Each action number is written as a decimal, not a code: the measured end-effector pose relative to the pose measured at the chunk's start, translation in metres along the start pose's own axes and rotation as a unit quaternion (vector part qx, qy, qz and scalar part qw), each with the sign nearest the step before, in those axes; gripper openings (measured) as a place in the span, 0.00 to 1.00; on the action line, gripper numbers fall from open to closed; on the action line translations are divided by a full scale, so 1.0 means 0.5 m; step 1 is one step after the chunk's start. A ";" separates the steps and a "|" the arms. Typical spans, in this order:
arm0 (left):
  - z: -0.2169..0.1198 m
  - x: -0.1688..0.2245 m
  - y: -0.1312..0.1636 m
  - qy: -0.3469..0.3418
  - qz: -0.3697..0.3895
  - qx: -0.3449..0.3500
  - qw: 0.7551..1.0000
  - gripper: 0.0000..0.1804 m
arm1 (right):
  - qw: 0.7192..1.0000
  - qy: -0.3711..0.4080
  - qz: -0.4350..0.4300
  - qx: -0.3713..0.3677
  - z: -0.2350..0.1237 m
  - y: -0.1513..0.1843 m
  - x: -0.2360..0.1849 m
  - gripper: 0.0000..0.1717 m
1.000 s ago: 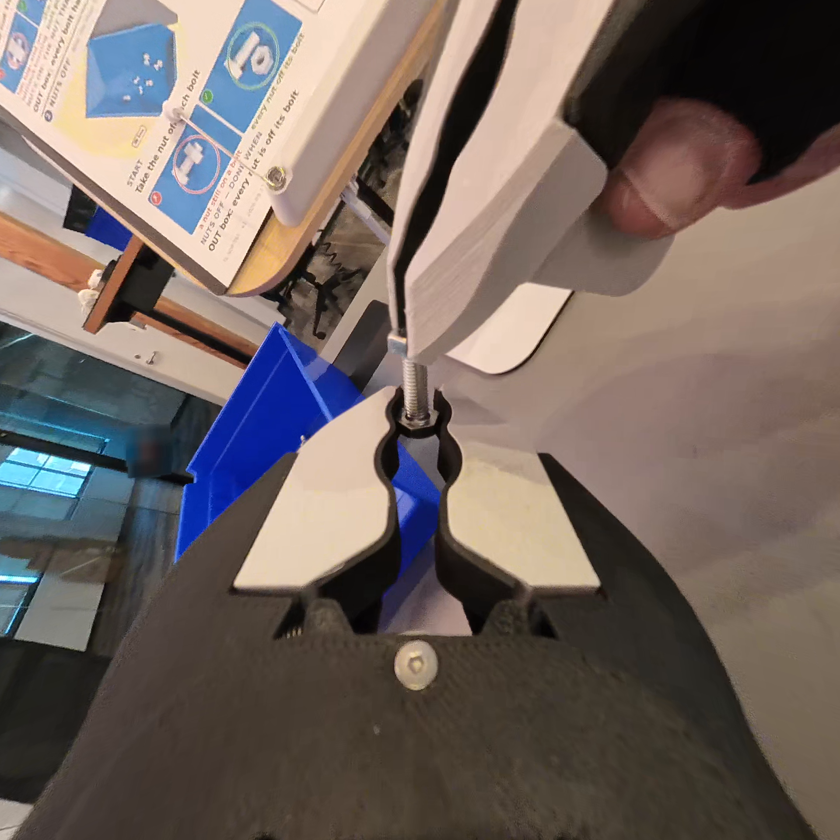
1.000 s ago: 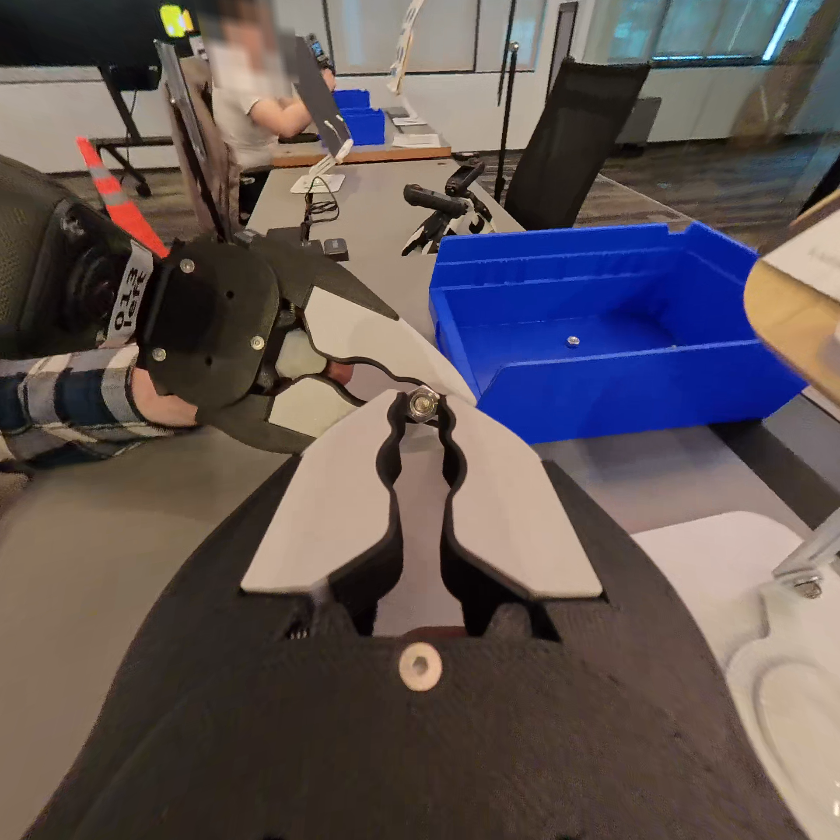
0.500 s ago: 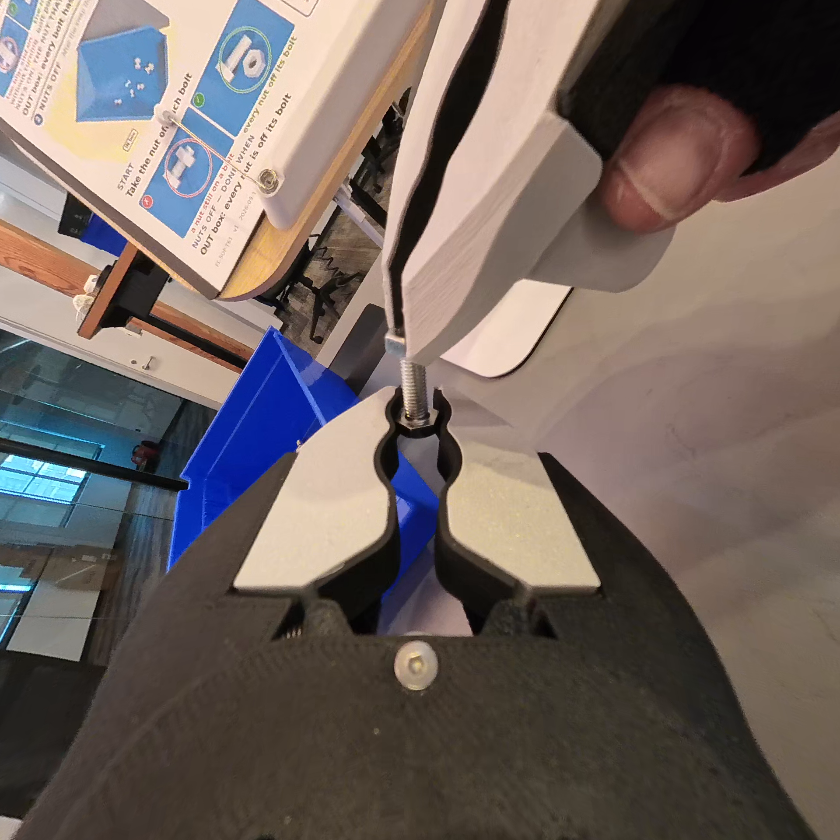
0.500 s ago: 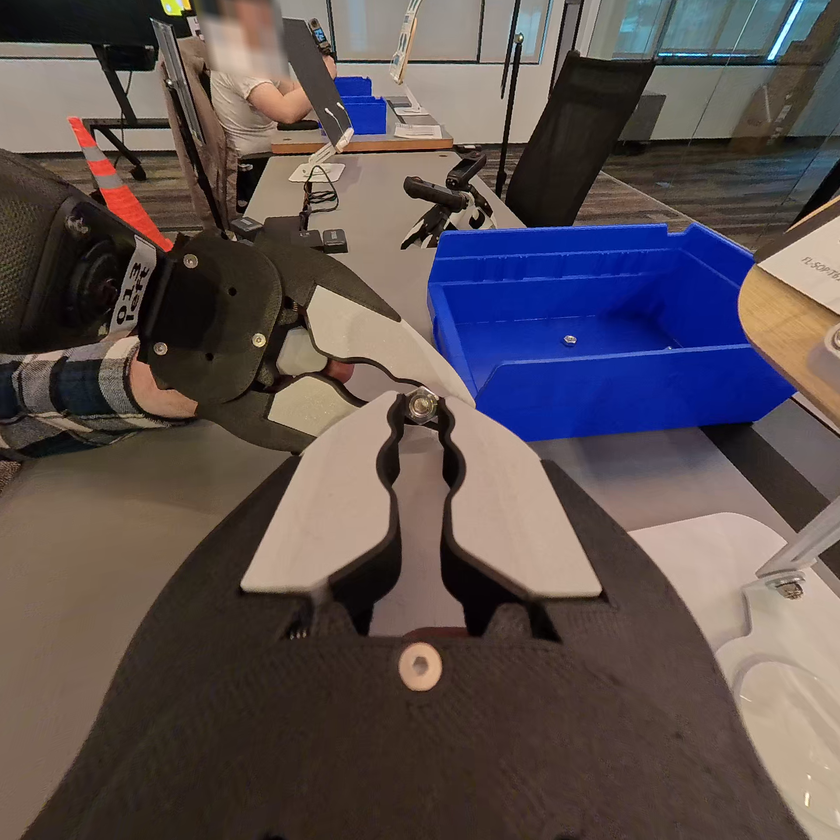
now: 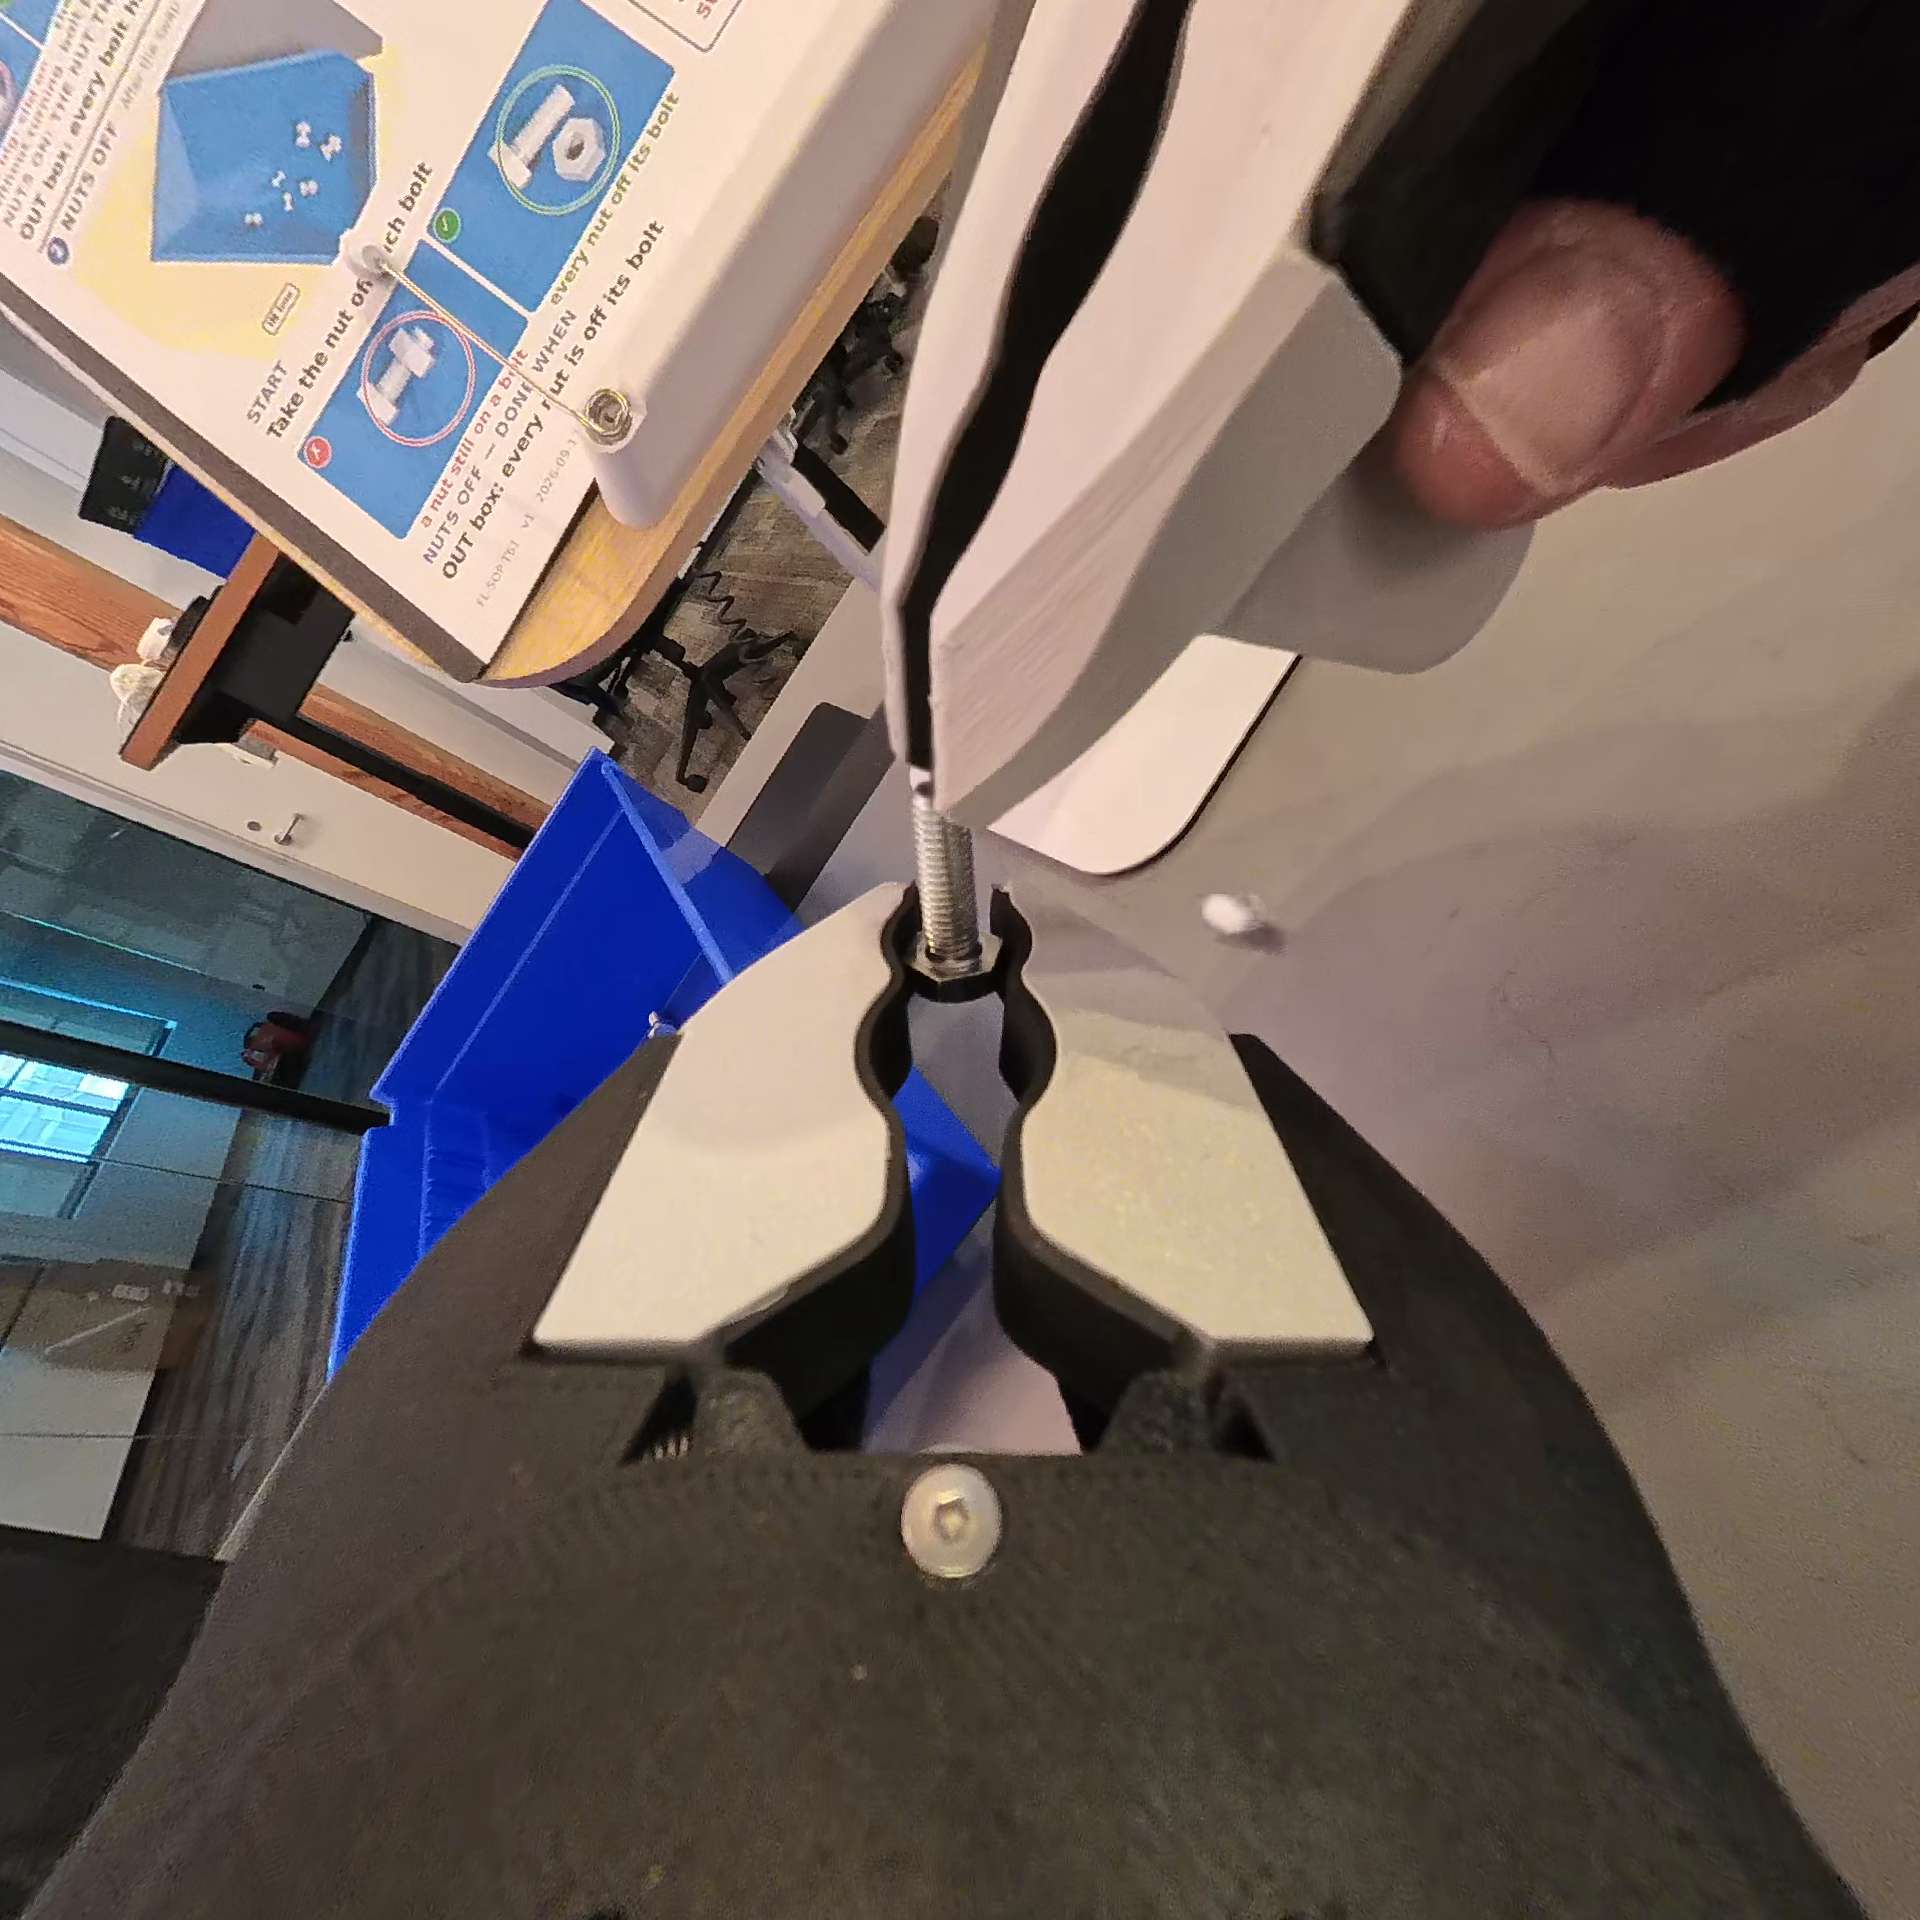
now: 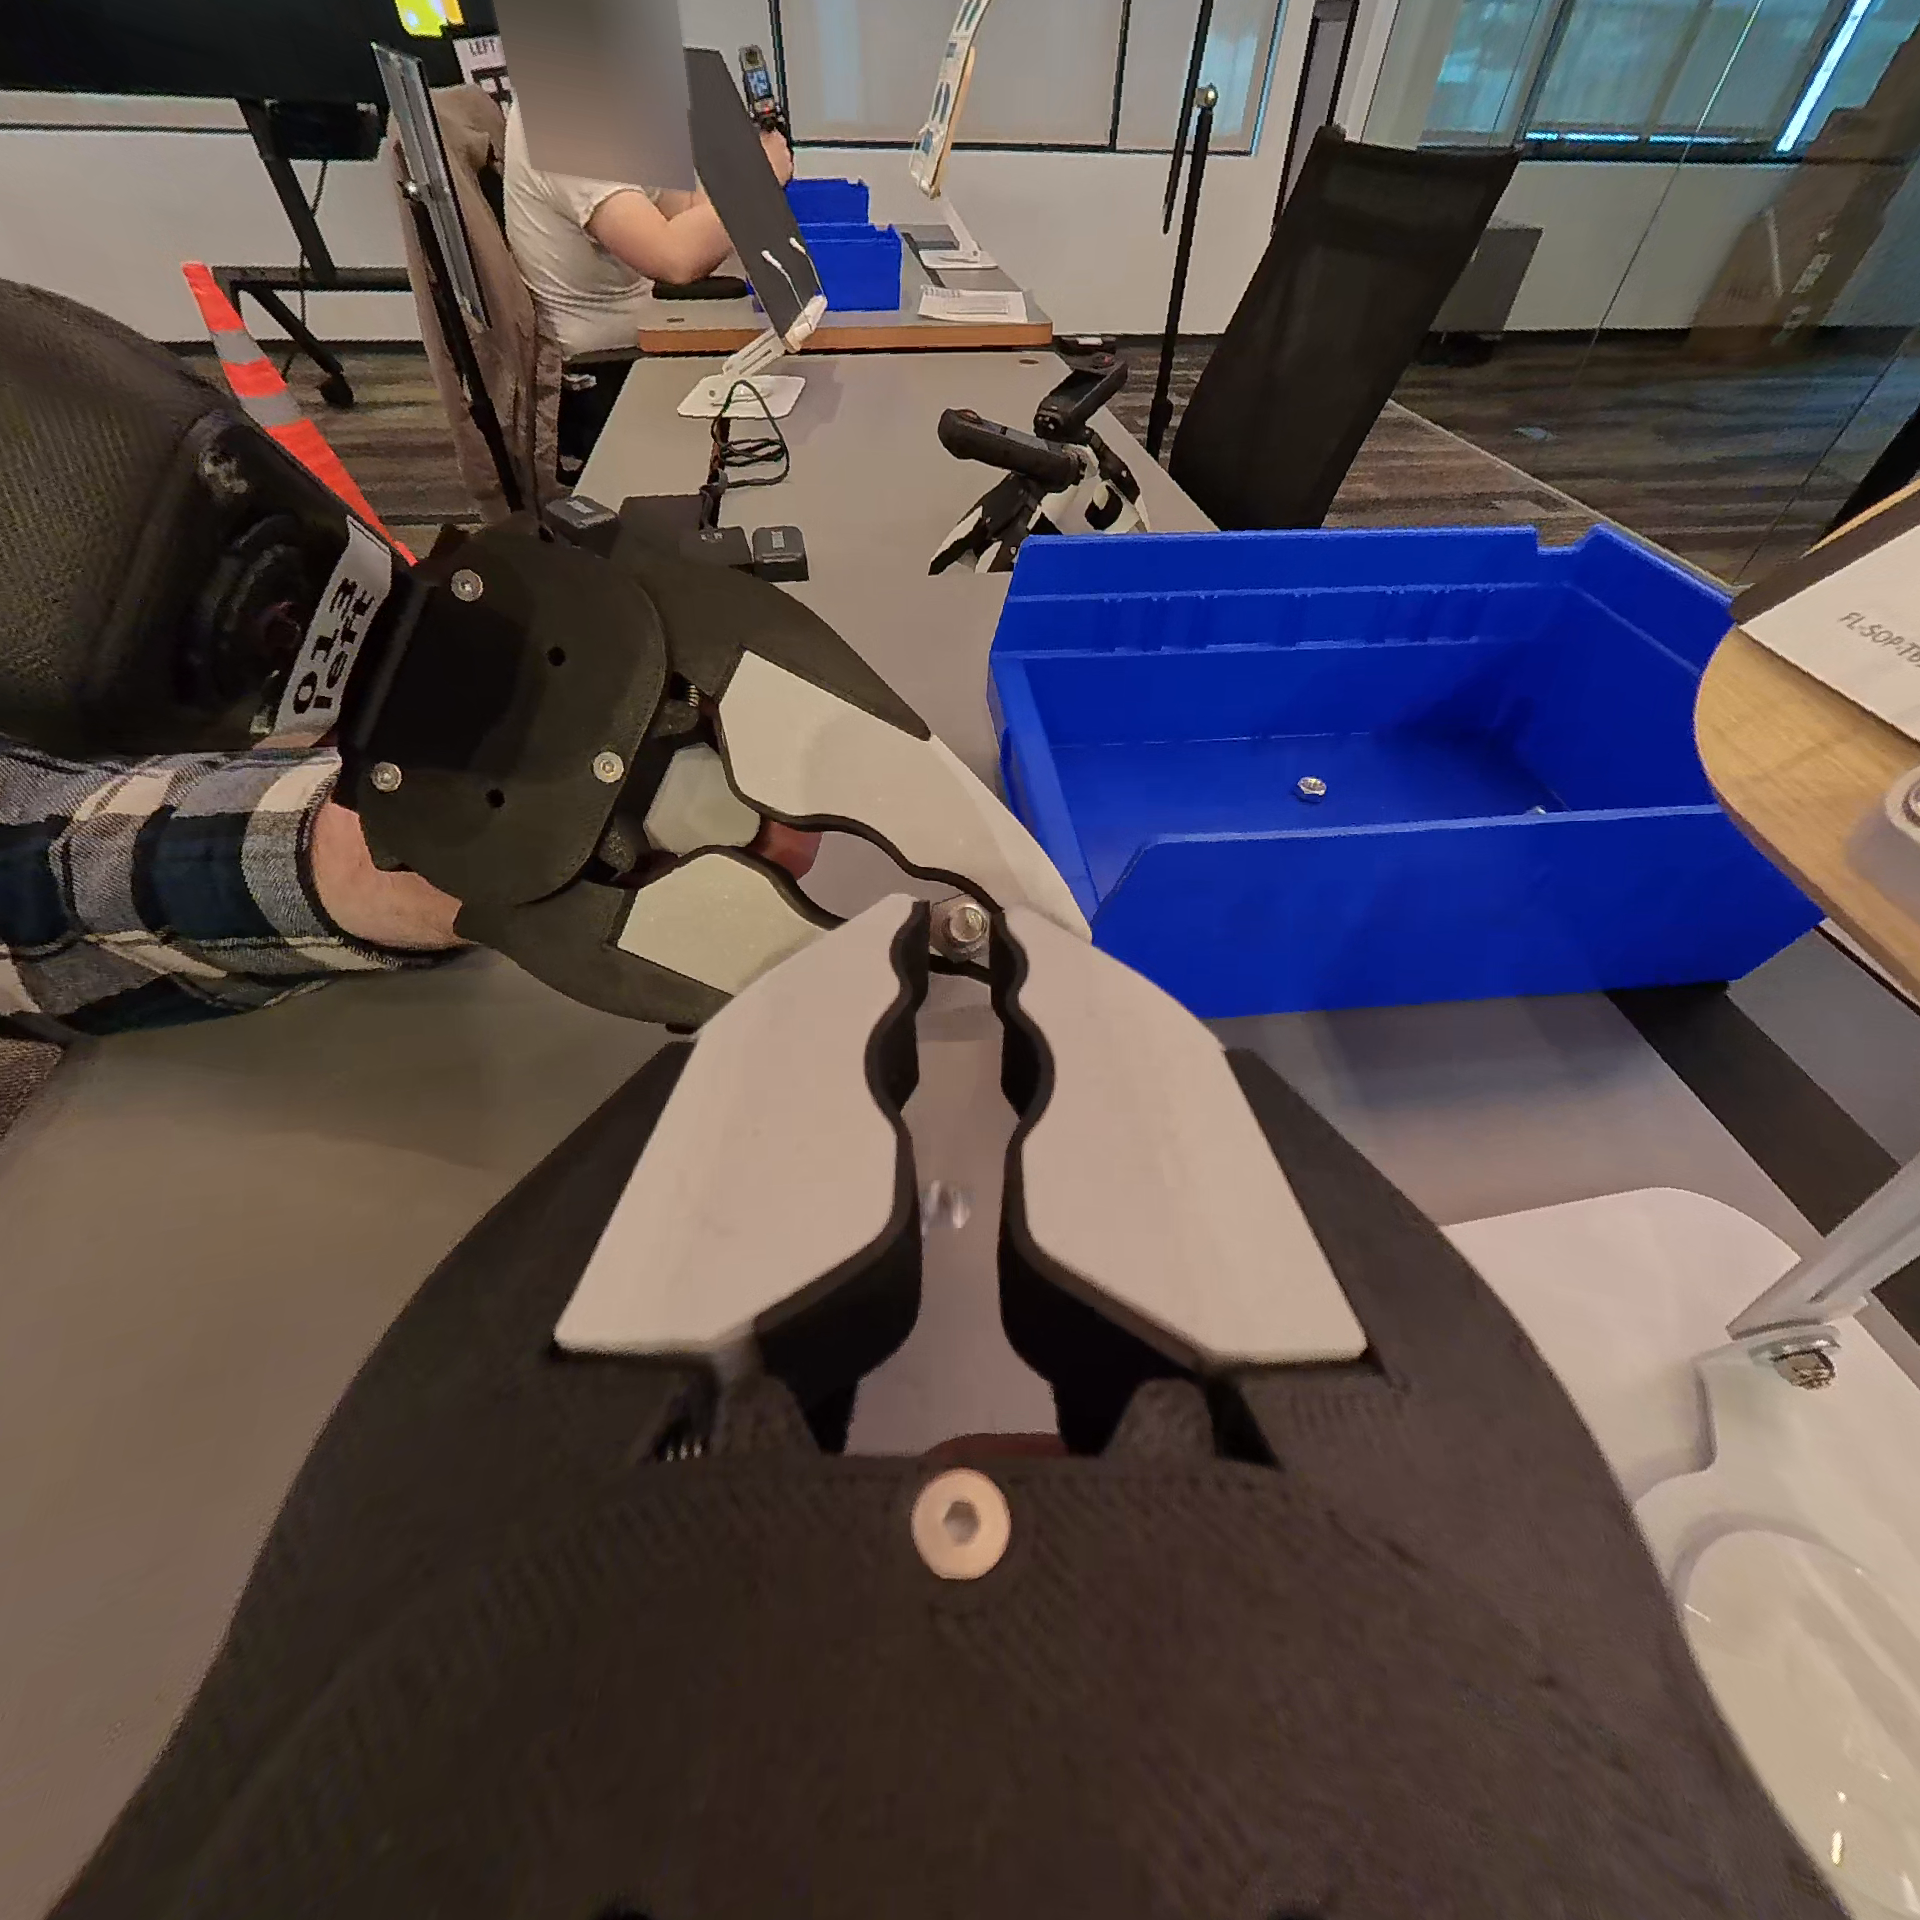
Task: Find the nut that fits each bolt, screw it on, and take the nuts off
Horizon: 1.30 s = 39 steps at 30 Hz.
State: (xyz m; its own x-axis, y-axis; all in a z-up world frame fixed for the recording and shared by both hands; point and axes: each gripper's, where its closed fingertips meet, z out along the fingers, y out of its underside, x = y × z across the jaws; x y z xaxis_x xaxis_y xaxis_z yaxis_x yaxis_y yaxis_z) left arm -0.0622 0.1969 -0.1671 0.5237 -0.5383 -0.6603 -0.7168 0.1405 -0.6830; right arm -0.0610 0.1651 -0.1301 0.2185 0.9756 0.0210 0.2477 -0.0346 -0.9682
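A silver threaded bolt is held above the desk, its head end hidden at the right claw's tips. A hex nut is threaded on its other end. A loose silver nut lies on the blue bin's floor.

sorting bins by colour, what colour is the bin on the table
Solid blue bin, clearest in the right wrist view.

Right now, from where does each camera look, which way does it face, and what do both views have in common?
Left wrist view: sits on the left gripper, rolled sideways, facing the right gripper holding the bolt; a thumb shows.
Right wrist view: sits on the right gripper, facing along the table toward the blue bin; the left gripper and a plaid sleeve show.
Shared: both grippers, bolt and nut, blue bin.
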 end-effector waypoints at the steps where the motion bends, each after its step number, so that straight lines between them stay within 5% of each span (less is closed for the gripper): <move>1: 0.000 -0.001 0.000 -0.001 0.001 0.000 1.000 0.07 | 1.000 -0.001 0.000 0.001 0.000 0.000 -0.001 0.05; 11: 0.003 -0.002 0.019 0.016 -0.022 -0.005 1.000 0.07 | 1.000 -0.006 -0.014 -0.025 -0.049 0.029 0.030 0.09; 15: 0.001 -0.003 0.018 0.023 -0.034 -0.002 0.999 0.07 | 0.994 -0.097 0.002 -0.050 -0.132 0.097 -0.002 0.13; 20: 0.008 0.011 0.017 0.034 -0.031 -0.007 0.999 0.07 | 0.969 -0.226 -0.023 -0.100 -0.282 0.166 -0.150 0.15; 24: 0.024 0.032 0.012 0.046 -0.027 -0.012 0.998 0.07 | 0.951 -0.227 -0.077 -0.195 -0.349 0.275 -0.215 0.28; 27: 0.041 0.054 0.009 0.061 -0.025 -0.017 0.998 0.07 | 0.926 -0.233 -0.109 -0.276 -0.374 0.364 -0.246 0.28; 31: 0.058 0.079 0.012 0.072 -0.008 -0.029 0.997 0.07 | 0.933 -0.222 -0.095 -0.267 -0.391 0.370 -0.227 0.18; 39: 0.057 0.082 0.007 0.081 -0.013 -0.020 0.996 0.07 | 0.935 -0.229 -0.083 -0.256 -0.430 0.366 -0.220 0.18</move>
State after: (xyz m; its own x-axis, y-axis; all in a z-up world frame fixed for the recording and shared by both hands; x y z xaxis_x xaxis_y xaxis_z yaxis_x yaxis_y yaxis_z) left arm -0.0301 0.1989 -0.2056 0.4637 -0.6688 -0.5811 -0.7232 0.0931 -0.6843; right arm 0.1630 0.0047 -0.2559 -0.2620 0.9631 -0.0623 0.6874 0.1409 -0.7125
